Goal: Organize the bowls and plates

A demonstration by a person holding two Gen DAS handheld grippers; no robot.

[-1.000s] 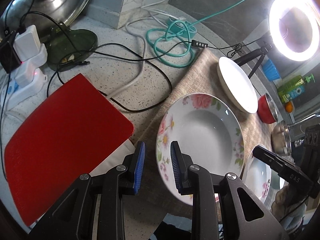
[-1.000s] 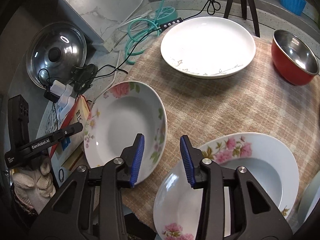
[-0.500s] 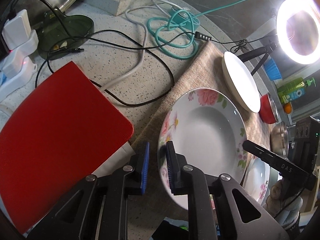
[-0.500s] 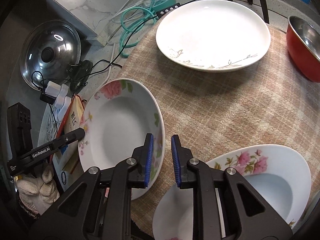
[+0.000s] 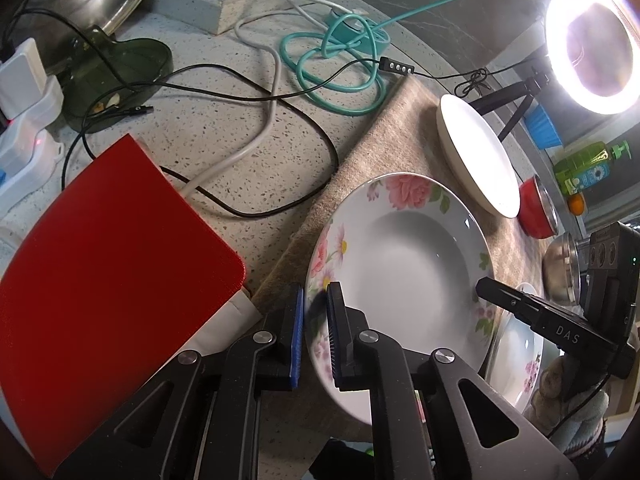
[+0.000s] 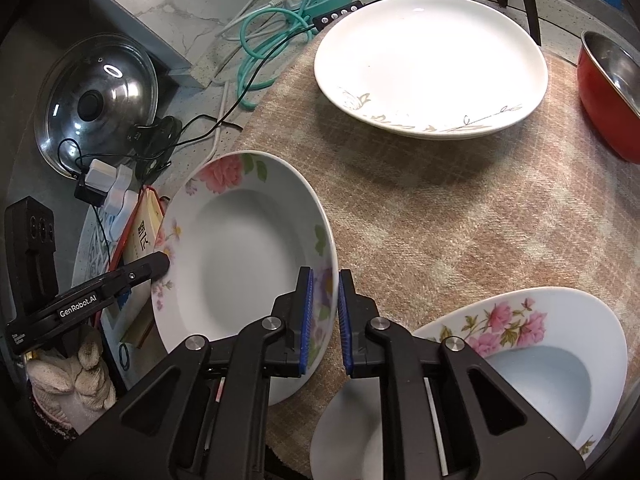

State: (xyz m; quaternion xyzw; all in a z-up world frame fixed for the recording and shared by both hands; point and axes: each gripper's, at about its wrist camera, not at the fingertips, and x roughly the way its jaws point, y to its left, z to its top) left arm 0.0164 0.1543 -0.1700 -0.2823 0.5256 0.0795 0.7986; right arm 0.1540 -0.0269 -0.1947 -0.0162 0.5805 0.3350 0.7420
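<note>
A deep floral plate [image 5: 404,264] [image 6: 240,256] sits at the left edge of the checked cloth [image 6: 440,208]. My left gripper [image 5: 316,336] is shut on its left rim. My right gripper [image 6: 324,316] is shut on its right rim; it also shows in the left wrist view [image 5: 484,286]. A second floral plate [image 6: 540,364] [image 5: 516,352] lies just to the right. A plain white plate [image 6: 432,64] [image 5: 476,156] sits at the back. A red bowl [image 6: 608,92] [image 5: 538,214] stands at the far right, with a steel bowl [image 5: 560,276] nearer.
A red book [image 5: 104,280] lies left of the floral plate. Black, white and teal cables [image 5: 336,68] sprawl over the speckled counter. A pot lid [image 6: 96,100], a power strip [image 5: 24,120] and a ring light [image 5: 596,36] stand around the edges.
Both grippers moved in and closed from open onto opposite rims of the left floral plate.
</note>
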